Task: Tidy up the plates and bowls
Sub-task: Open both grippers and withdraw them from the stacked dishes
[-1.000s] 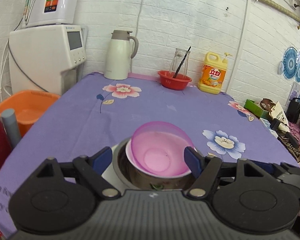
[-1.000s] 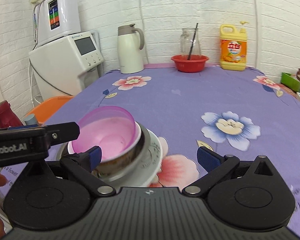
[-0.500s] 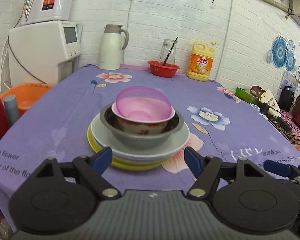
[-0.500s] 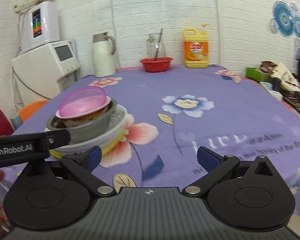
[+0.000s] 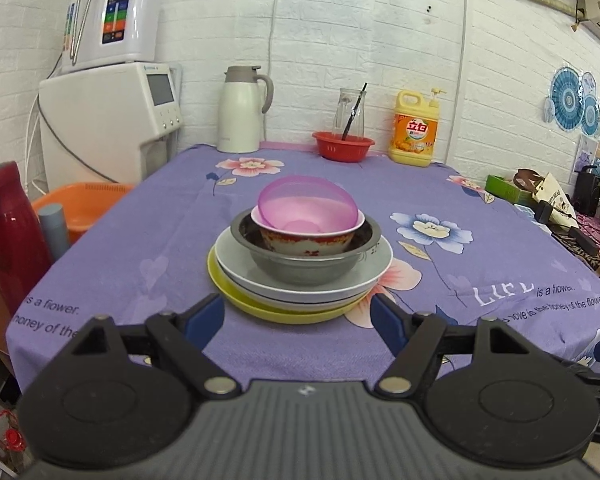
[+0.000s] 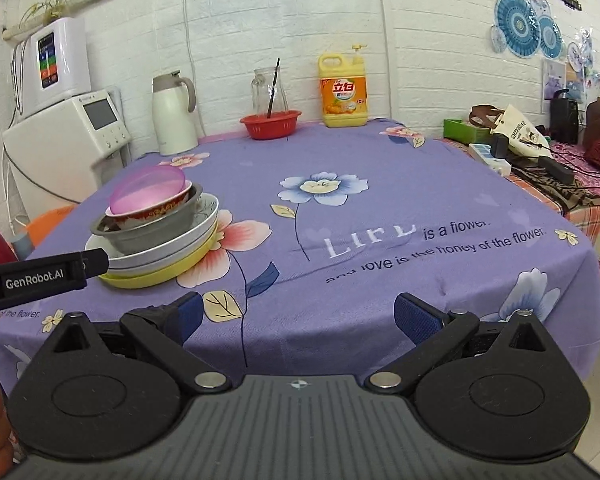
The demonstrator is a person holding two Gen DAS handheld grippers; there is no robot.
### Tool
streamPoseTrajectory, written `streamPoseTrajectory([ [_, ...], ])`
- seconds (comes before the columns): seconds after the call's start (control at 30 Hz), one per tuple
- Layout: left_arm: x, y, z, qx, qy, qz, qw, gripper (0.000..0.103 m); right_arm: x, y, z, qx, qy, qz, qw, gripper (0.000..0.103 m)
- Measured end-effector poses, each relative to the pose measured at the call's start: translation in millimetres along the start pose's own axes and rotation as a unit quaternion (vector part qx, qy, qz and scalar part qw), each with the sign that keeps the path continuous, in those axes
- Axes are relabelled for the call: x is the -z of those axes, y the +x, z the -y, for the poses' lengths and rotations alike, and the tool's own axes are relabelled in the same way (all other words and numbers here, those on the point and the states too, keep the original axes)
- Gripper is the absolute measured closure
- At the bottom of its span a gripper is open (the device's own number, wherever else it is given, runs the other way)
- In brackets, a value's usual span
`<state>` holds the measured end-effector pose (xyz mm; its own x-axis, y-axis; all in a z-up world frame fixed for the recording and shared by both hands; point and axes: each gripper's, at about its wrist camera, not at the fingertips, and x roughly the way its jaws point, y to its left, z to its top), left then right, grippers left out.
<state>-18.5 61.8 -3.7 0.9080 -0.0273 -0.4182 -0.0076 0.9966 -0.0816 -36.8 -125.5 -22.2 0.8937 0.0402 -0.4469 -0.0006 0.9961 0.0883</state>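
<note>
A stack stands on the purple flowered tablecloth [image 5: 140,240]: a yellow plate [image 5: 284,312] at the bottom, a white plate [image 5: 360,272], a grey metal bowl [image 5: 300,268], a white bowl with red pattern [image 5: 304,242], and a tilted pink plastic bowl [image 5: 304,208] on top. The stack also shows in the right wrist view [image 6: 156,232]. My left gripper [image 5: 298,318] is open and empty, just in front of the stack. My right gripper [image 6: 296,316] is open and empty, to the right of the stack near the table's front edge.
At the back stand a white thermos jug [image 5: 242,110], a red basket [image 5: 342,146] with a glass jar, and a yellow detergent bottle [image 5: 416,130]. A red flask [image 5: 8,236] and an orange tub [image 5: 80,208] sit left of the table. Clutter lies right [image 6: 520,140].
Both grippers have drawn back from the stack toward the table's front edge. The pink bowl stays tilted on top of the stack. The whole stack is now in view.
</note>
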Motion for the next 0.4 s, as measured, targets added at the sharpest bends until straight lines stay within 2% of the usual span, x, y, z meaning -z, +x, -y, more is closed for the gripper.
streamPoseTrajectory([
  [0.17, -1.8, -4.0, 2.6, -0.001, 0.001, 0.005, 1.0000, 0.030, 0.9, 1.3, 5.7, -0.021, 0.012, -0.006, 1.000, 0.000],
  [0.4, -0.3, -8.4, 2.0, 0.003, 0.002, 0.019, 0.9998, 0.030, 2.9, 0.6, 8.4, -0.026, 0.018, -0.007, 0.999, 0.000],
])
